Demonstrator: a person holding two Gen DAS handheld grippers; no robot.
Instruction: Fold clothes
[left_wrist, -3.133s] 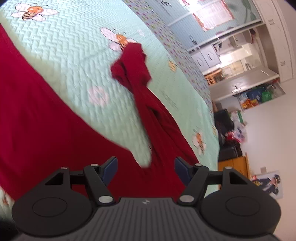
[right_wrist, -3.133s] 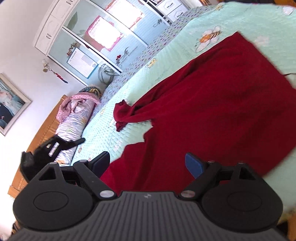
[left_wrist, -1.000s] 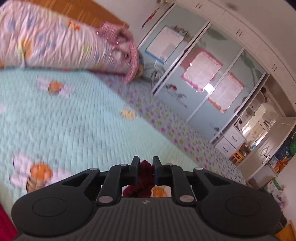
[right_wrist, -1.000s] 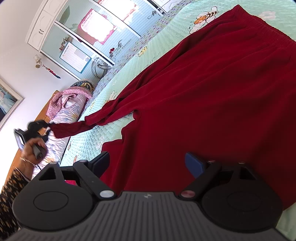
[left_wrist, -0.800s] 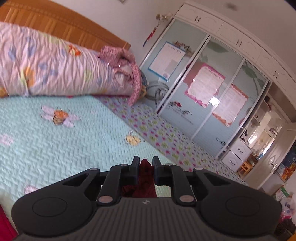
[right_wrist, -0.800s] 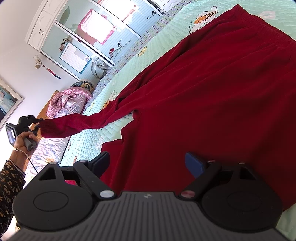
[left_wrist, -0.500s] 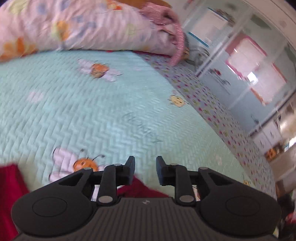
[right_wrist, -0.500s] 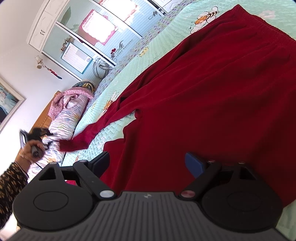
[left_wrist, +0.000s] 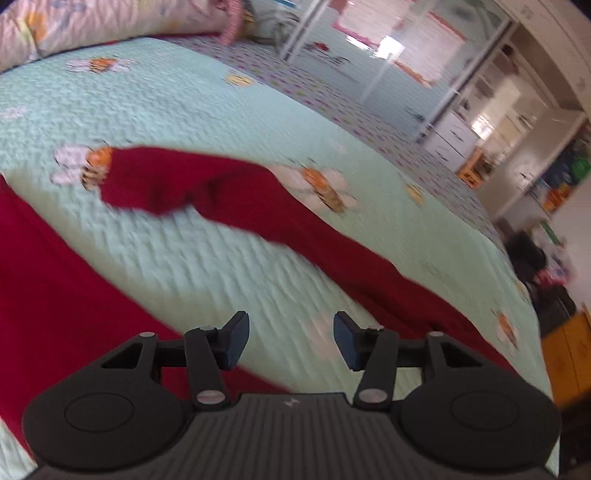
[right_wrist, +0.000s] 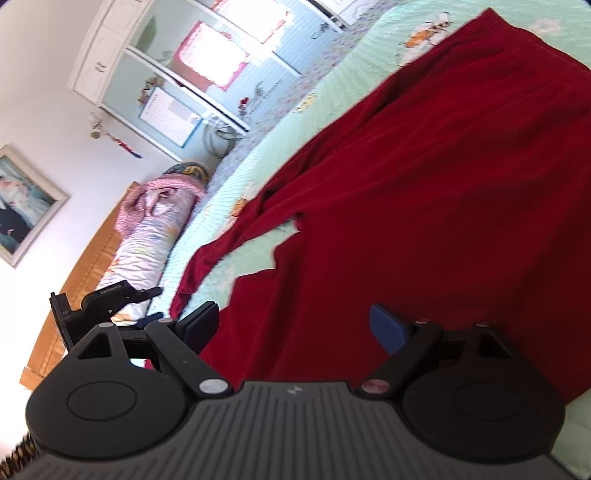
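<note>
A dark red garment (right_wrist: 424, 192) lies spread on the pale green quilt (left_wrist: 192, 110). Its long sleeve (left_wrist: 229, 195) stretches flat across the quilt in the left wrist view, cuff end at the left beside a bee print. My left gripper (left_wrist: 290, 341) hovers open over the quilt between the sleeve and the garment's body (left_wrist: 48, 280), holding nothing. My right gripper (right_wrist: 295, 323) is open above the garment's near part, empty. In the right wrist view the left gripper (right_wrist: 146, 302) shows as a black tool at the left, near the sleeve's end (right_wrist: 195, 269).
A rolled floral quilt and pink cloth (right_wrist: 155, 218) lie by the wooden headboard (right_wrist: 74, 269). Glass-door wardrobes (right_wrist: 207, 74) stand beyond the bed. An orange cabinet (left_wrist: 569, 354) and clutter sit past the bed's far right edge.
My left gripper held the sleeve end up, pulled it out straight, then opened and let it drop flat on the quilt. It has since backed away. The right gripper stayed open.
</note>
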